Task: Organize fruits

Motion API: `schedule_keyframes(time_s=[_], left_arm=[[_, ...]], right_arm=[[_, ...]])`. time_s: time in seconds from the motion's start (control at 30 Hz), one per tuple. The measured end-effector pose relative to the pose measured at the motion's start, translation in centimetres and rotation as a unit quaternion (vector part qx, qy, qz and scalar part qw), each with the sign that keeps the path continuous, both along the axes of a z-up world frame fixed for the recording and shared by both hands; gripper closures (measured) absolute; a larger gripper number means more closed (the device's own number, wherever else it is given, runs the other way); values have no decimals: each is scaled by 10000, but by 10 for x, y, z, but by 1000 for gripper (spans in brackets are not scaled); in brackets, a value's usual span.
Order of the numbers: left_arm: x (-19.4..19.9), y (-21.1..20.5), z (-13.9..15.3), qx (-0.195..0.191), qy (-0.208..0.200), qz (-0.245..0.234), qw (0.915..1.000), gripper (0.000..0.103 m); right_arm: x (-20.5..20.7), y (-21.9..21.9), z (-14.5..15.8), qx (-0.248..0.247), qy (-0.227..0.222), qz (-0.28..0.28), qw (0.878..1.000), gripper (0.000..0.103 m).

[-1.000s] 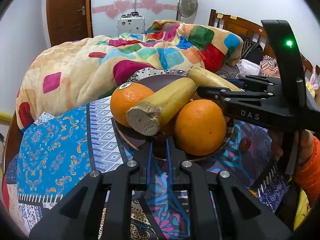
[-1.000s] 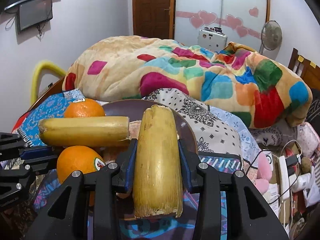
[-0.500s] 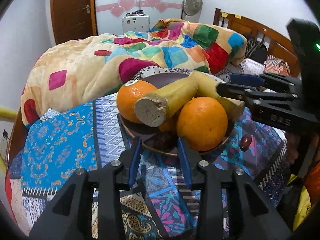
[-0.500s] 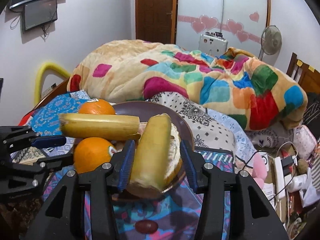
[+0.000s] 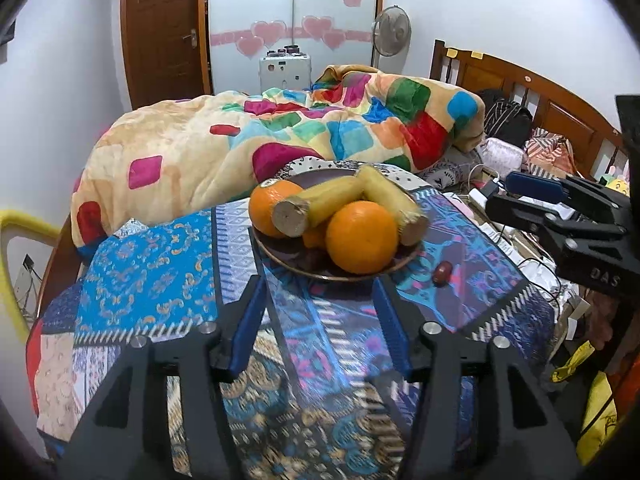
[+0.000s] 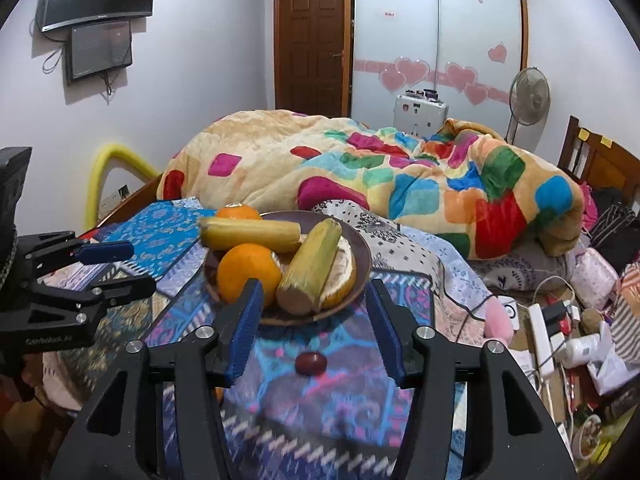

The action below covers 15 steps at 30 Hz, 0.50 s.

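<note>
The left gripper point(image 5: 320, 320) carries nothing: its blue-padded jaws are opening, and only patterned cloth shows between them. The right gripper point(image 6: 312, 328) is likewise empty and opening, framing bare cloth and a small dark red fruit point(image 6: 310, 362), possibly a jujube, which lies loose on the cloth just short of the plate. Neither set of pads touches any fruit, and both grippers sit short of the plate, which suggests the loading step is complete for these items.

The task items are gathered on a dark brown plate point(image 5: 404, 258) resting on the patterned bedspread point(image 5: 152, 280). On it lie two oranges point(image 5: 362, 237), one at the near rim and one at the far left, and two cut banana lengths point(image 5: 320, 204), crossed over the oranges and leaning on them. This stacking keeps the round fruit from rolling off the shallow rim. The right wrist view also shows a peeled pomelo piece point(image 6: 340, 276) beneath the nearer banana length.

The loose red fruit appears to be the one item still off the plate. Access to it is clear from the right side.

Surroundings: a multicoloured quilt point(image 6: 360, 168) is heaped behind the plate. Cables and a power strip point(image 6: 540, 332) lie to the right, off the cloth, well apart from the fruit. The soft bedspread gives the plate an unsteady base.
</note>
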State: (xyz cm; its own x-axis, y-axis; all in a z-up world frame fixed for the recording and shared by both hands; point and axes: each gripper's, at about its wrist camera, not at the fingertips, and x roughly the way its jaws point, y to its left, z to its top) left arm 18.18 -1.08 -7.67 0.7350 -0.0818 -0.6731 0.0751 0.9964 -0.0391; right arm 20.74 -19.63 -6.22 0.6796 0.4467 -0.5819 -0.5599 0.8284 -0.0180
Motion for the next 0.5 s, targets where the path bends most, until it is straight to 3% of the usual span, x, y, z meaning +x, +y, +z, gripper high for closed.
schedule_keyframes(time_s=[0.1, 0.5], left_arm=[[-9, -10, -2, -43, 41, 17, 10000, 38], [-27, -63, -43, 128, 438, -268, 9986, 38]], right_arm=[[-15, -10, -2, -11, 0, -7, 10000, 50], [-42, -39, -39, -58, 425, -77, 9990, 50]])
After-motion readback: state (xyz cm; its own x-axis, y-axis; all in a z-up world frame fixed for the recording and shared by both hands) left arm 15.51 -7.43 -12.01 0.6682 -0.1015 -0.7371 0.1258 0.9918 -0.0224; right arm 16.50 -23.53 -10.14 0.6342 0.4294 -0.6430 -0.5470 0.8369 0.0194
